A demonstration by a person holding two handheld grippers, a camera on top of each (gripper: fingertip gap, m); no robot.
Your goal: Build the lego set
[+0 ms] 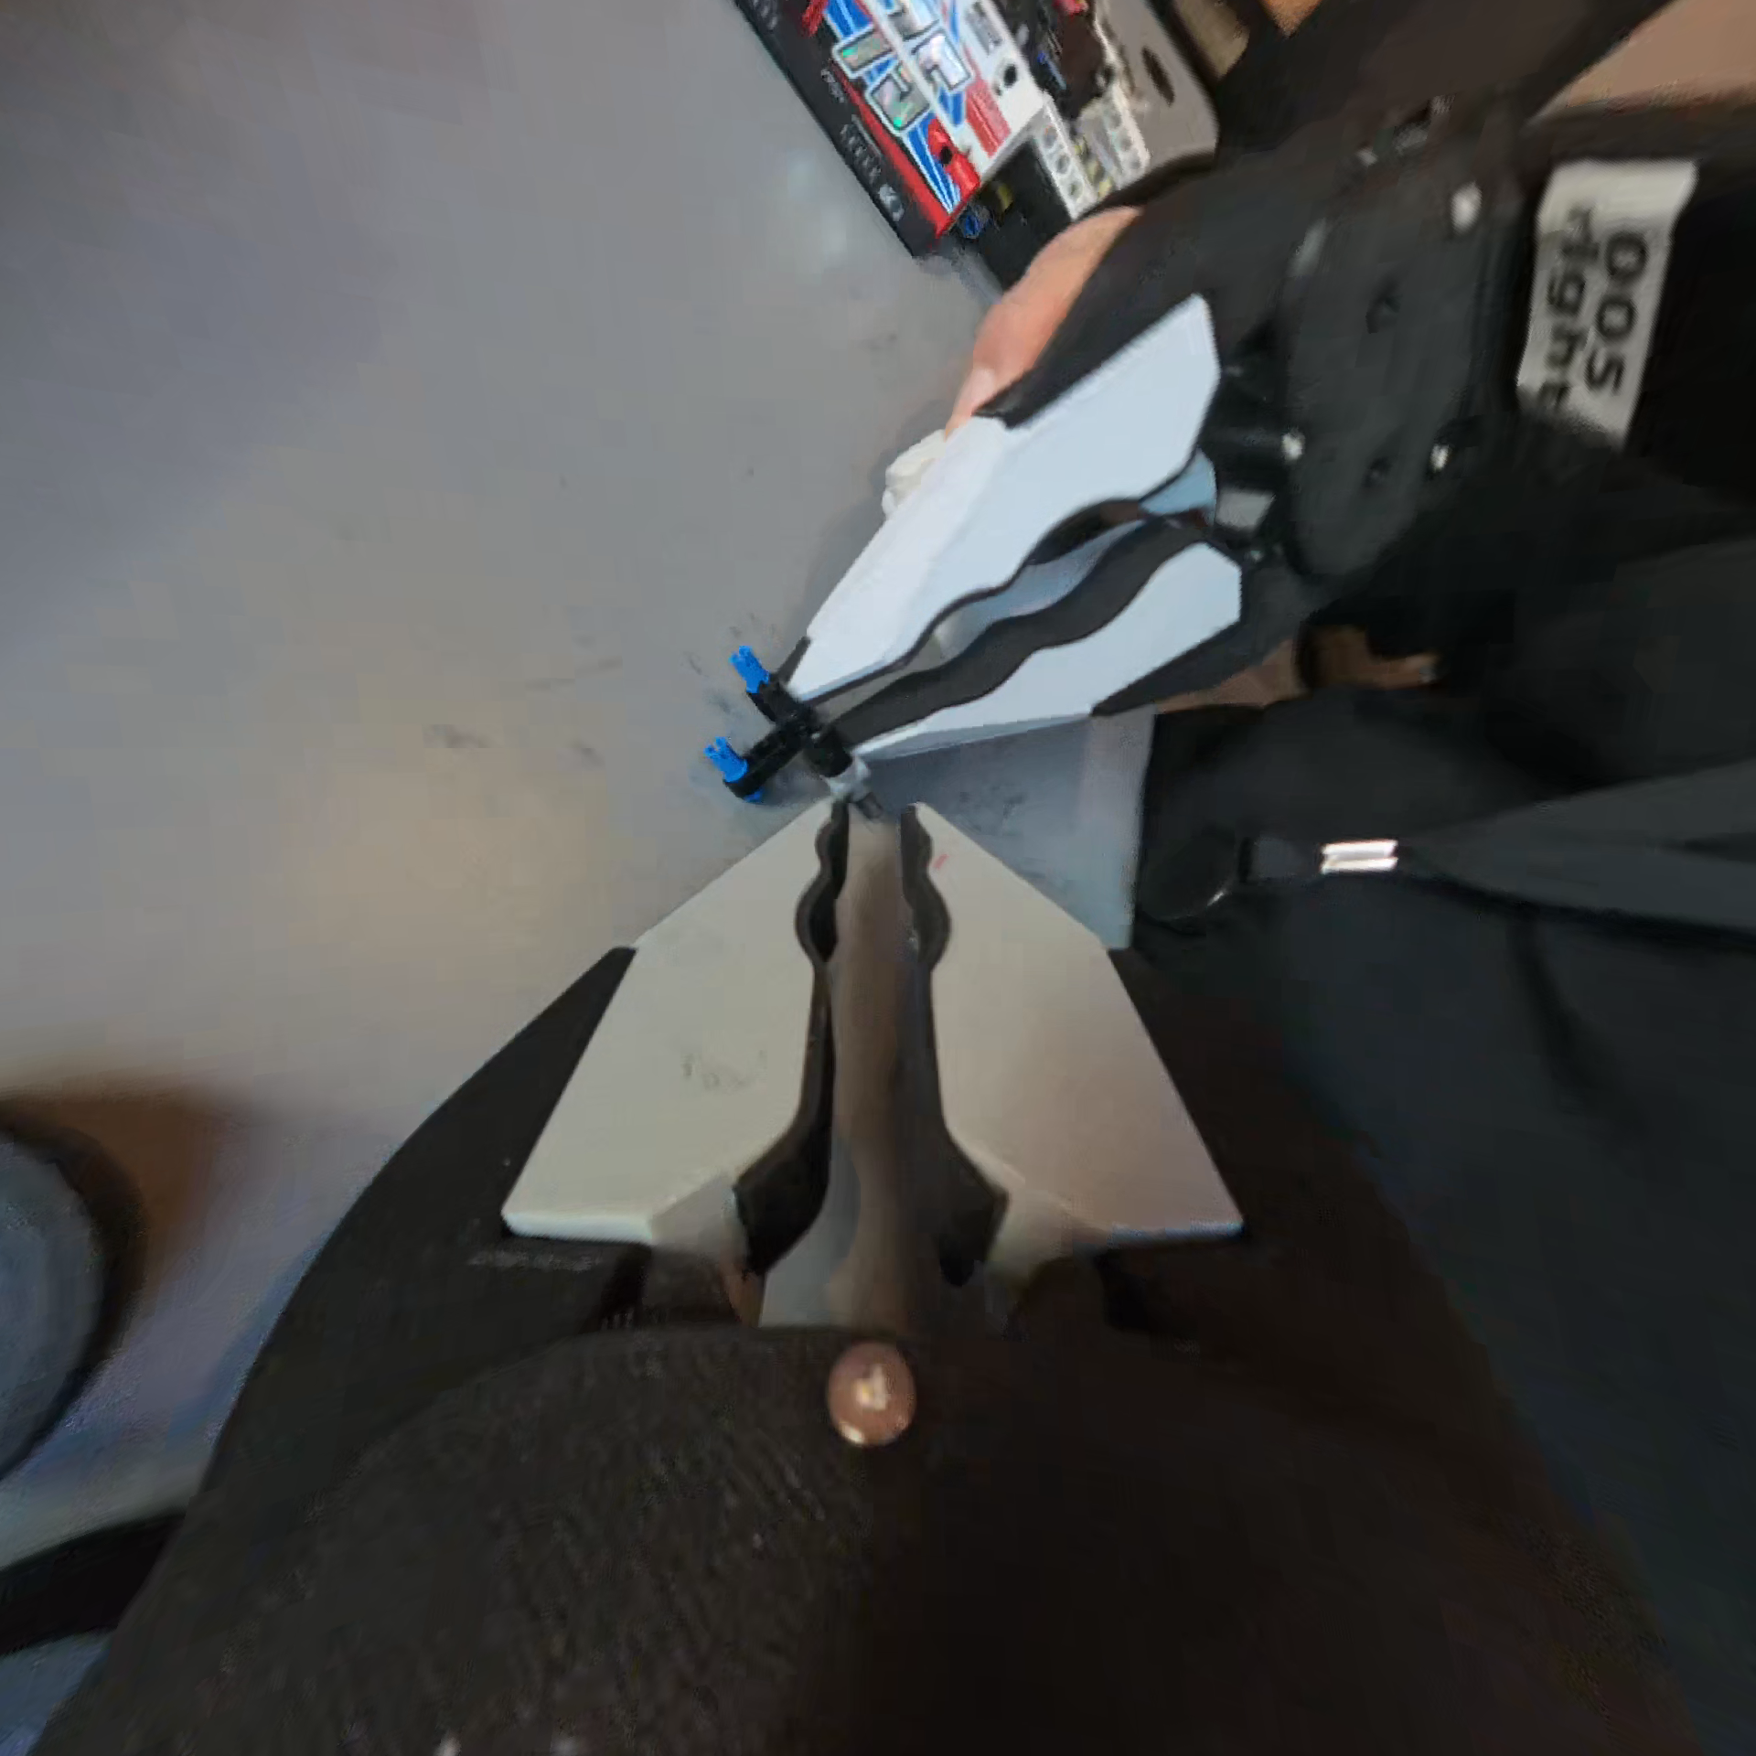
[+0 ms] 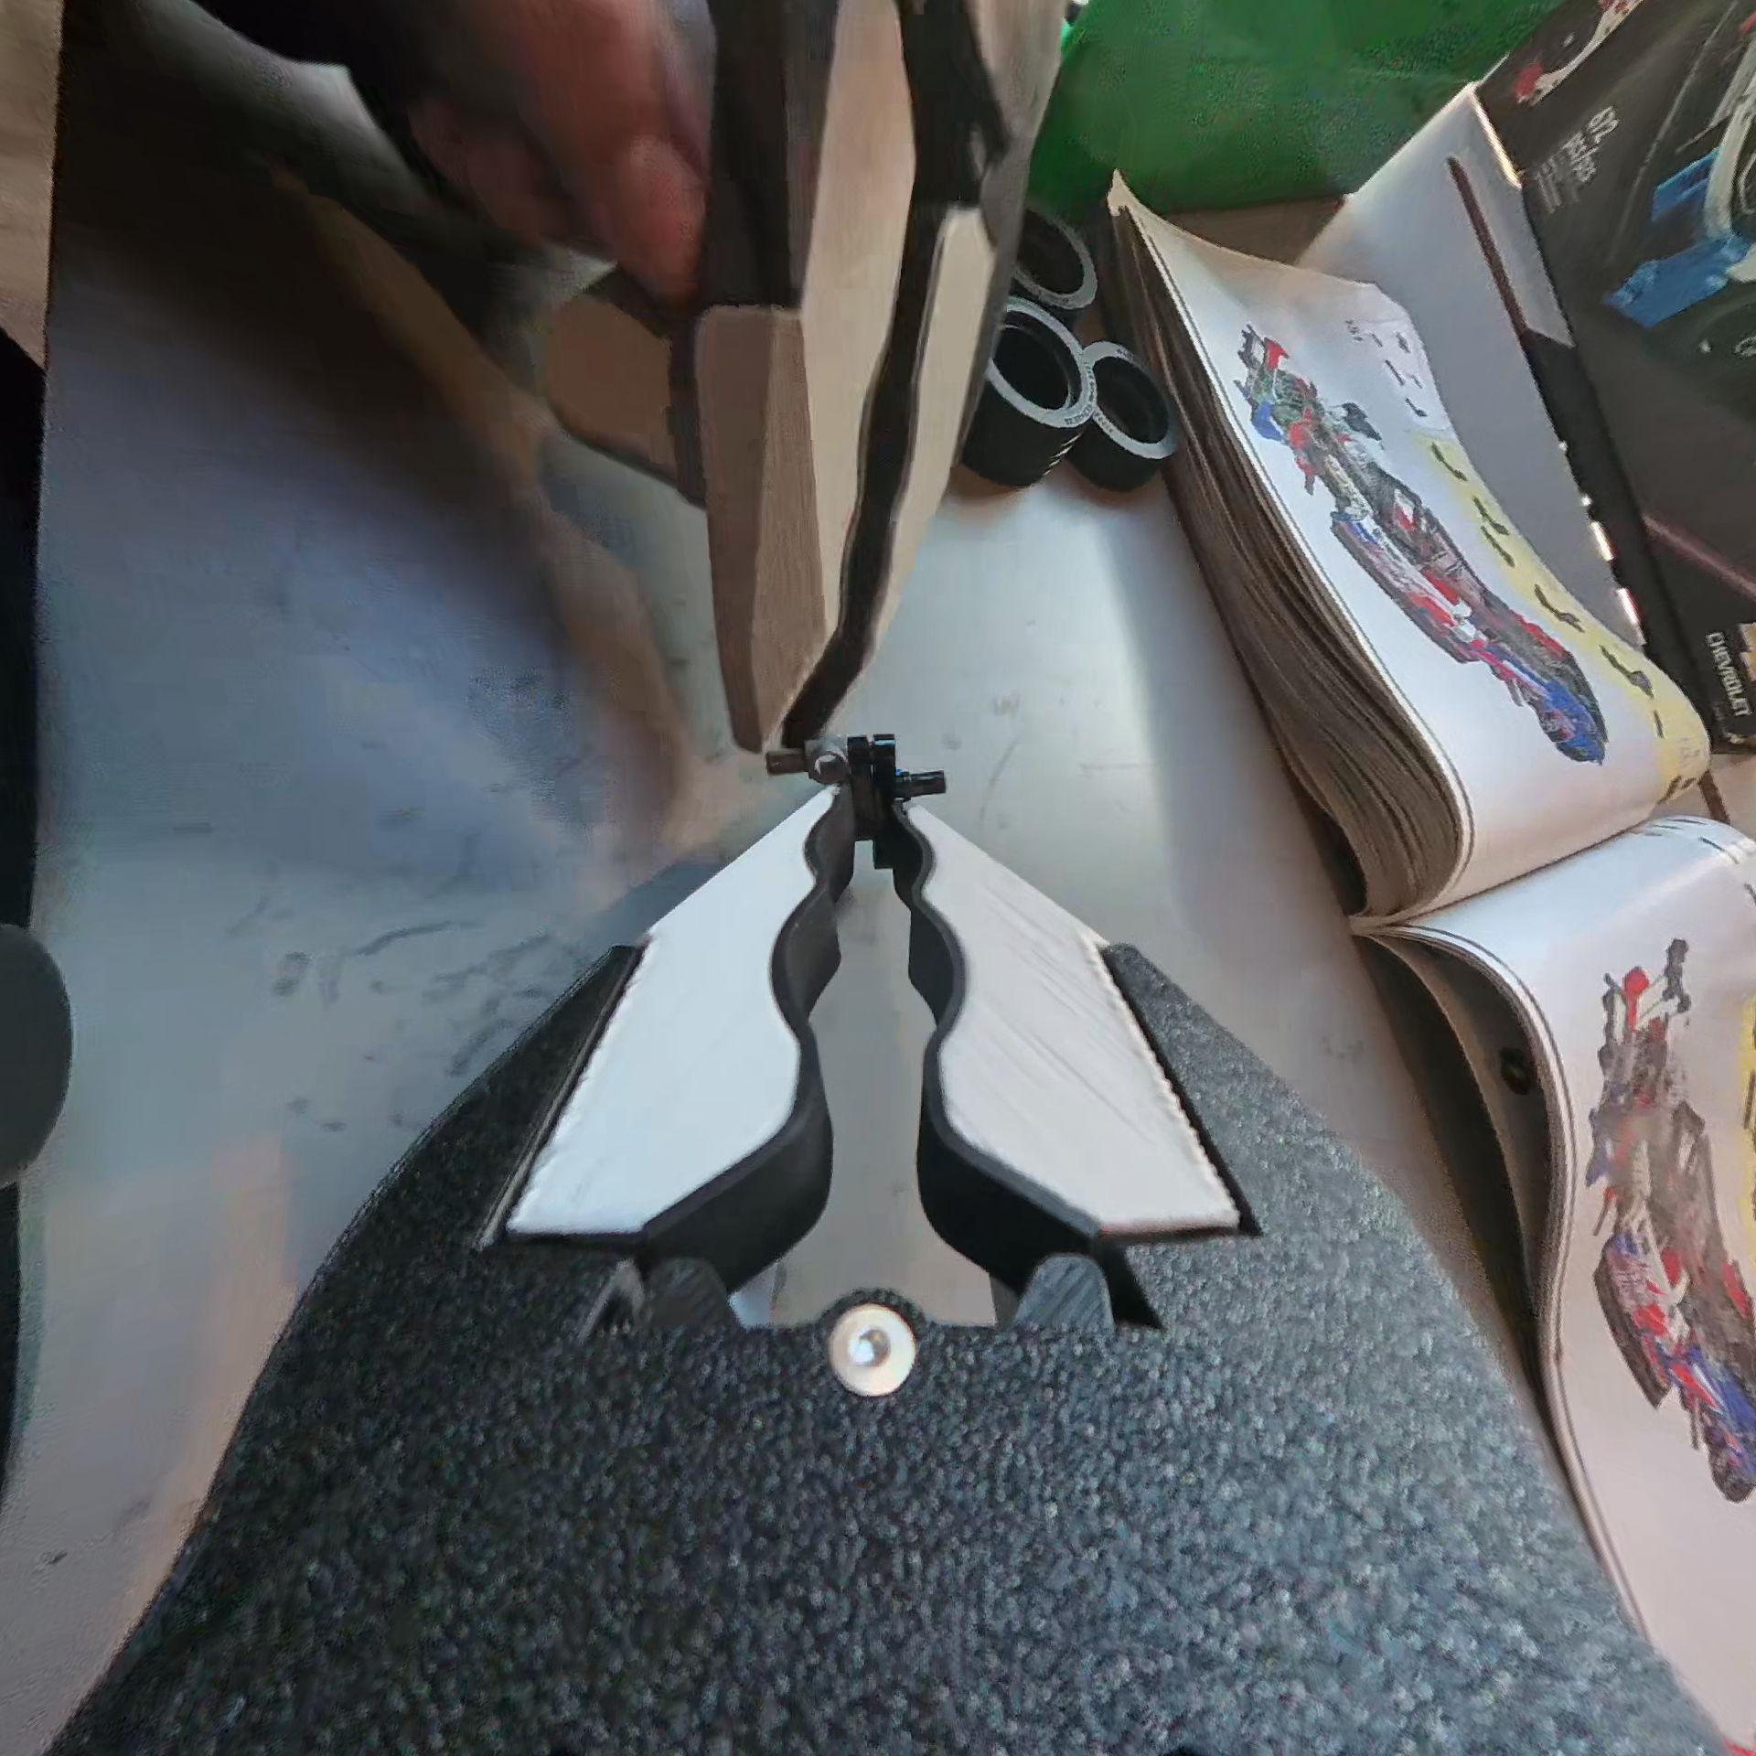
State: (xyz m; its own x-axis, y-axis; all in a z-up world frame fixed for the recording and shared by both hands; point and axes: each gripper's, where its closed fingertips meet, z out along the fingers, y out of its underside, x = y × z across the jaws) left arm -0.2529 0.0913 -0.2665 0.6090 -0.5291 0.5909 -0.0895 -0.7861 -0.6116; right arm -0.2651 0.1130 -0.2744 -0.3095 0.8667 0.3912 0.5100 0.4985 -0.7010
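My right gripper [image 2: 869, 808] is shut on a small black lego connector [image 2: 872, 772] with pins sticking out both sides, held just above the grey table [image 2: 1045, 665]. In the left wrist view the right gripper [image 1: 808, 727] comes in from the upper right, and the connector [image 1: 793, 730] there shows two blue pins [image 1: 749, 670]. My left gripper [image 1: 860, 817] is nearly closed on a small grey pin [image 1: 849, 791], and the pin's end touches the connector. In the right wrist view the left gripper [image 2: 784, 736] comes down from above with the grey pin [image 2: 796, 760] at its tips.
An open instruction booklet [image 2: 1425, 570] lies at the right. Several black tyres [image 2: 1036, 399] stand behind the grippers. The lego box [image 2: 1663, 285] is at the far right and also shows in the left wrist view [image 1: 950, 114]. A hand [image 2: 589, 143] holds the left gripper. Both grippers' tips are close together, under 4 cm apart.
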